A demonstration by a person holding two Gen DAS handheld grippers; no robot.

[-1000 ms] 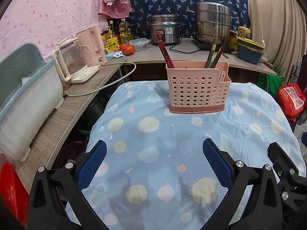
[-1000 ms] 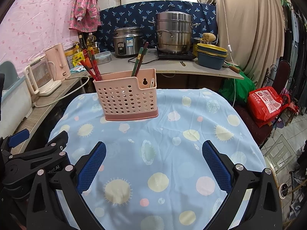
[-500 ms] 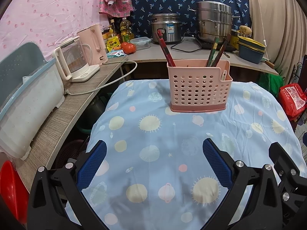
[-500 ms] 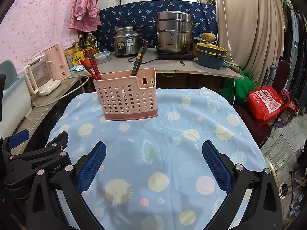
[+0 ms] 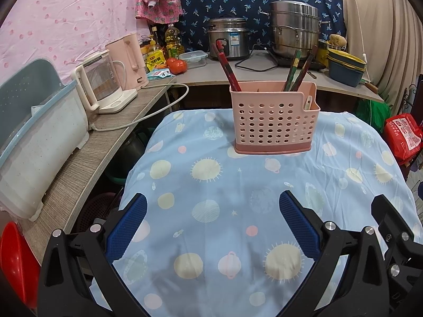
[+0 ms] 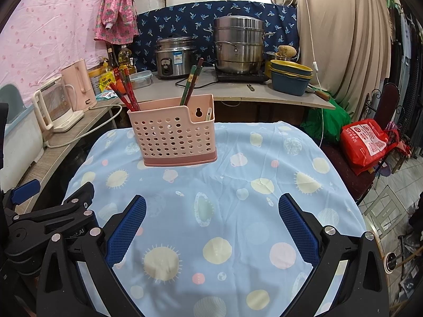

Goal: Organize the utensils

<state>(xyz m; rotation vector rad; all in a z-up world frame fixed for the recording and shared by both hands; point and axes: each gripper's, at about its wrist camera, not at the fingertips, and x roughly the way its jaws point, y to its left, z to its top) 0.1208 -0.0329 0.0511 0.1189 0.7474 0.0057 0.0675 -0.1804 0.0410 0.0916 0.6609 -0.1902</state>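
The pink utensil caddy (image 5: 275,124) stands upright in the upper middle of the left wrist view on the blue planet-print cloth (image 5: 238,211) covering the surface, with red chopsticks (image 5: 228,70) leaning out at its left end, green-and-brown chopsticks (image 5: 297,71) toward its right and a pale handle (image 5: 308,103) in the low notched end compartment, apparently sorted by kind. The left gripper (image 5: 212,224) and right gripper (image 6: 211,224) hover low in their frames, well apart from the caddy, jaws spread wide and holding nothing, likely because the sorting looks finished, with no loose utensil visible on the cloth
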